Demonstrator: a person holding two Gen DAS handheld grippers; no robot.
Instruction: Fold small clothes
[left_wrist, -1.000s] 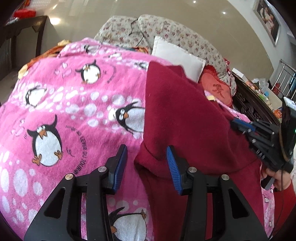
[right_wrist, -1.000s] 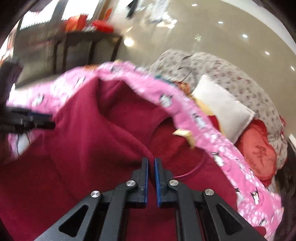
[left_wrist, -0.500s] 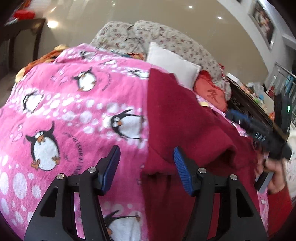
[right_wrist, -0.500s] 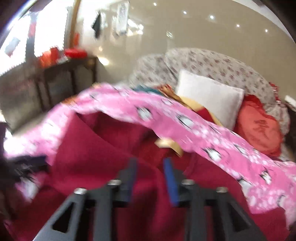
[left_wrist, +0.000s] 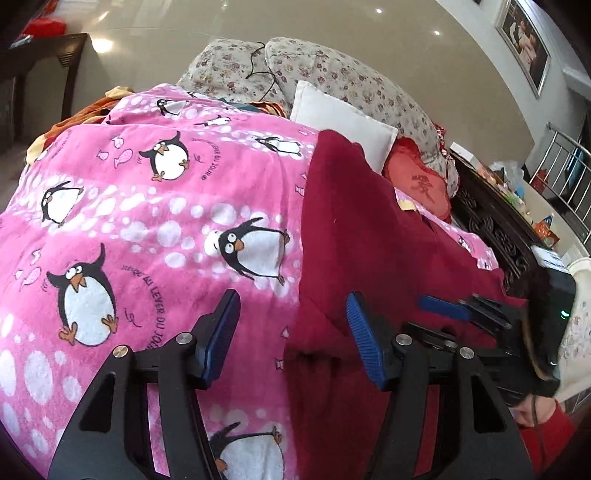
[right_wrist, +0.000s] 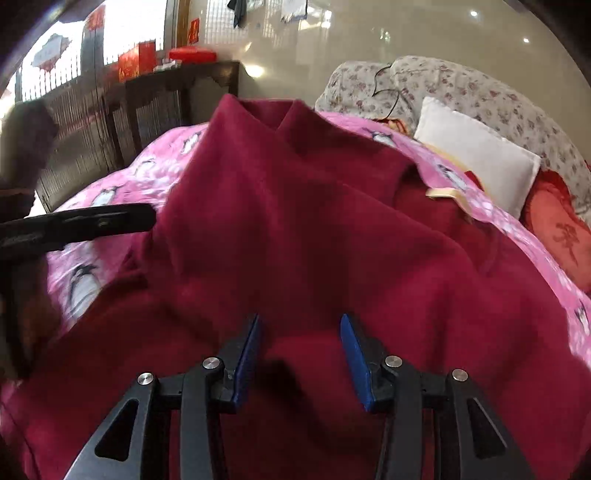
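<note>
A dark red fleece garment (left_wrist: 354, 236) is spread over a pink penguin blanket (left_wrist: 147, 206) on the bed, part folded, its edge running from 12 to 6 o'clock in the left wrist view. On the blanket "AU LEVER DU" can be read; the remaining print is unclear. The left tongs (left_wrist: 291, 332) are held apart over the garment's edge, gripping nothing. The right tongs (right_wrist: 299, 347) are likewise parted above the fleece, nothing pinched. A red cushion (left_wrist: 421, 184) at 2 o'clock carries an embroidered character.

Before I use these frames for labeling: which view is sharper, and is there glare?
Left wrist view: crisp, penguin blanket print readable, fisheye bending at edges. Right wrist view: softer, dark red garment slightly smeared; ceiling-light glare on the glossy wall in both.
</note>
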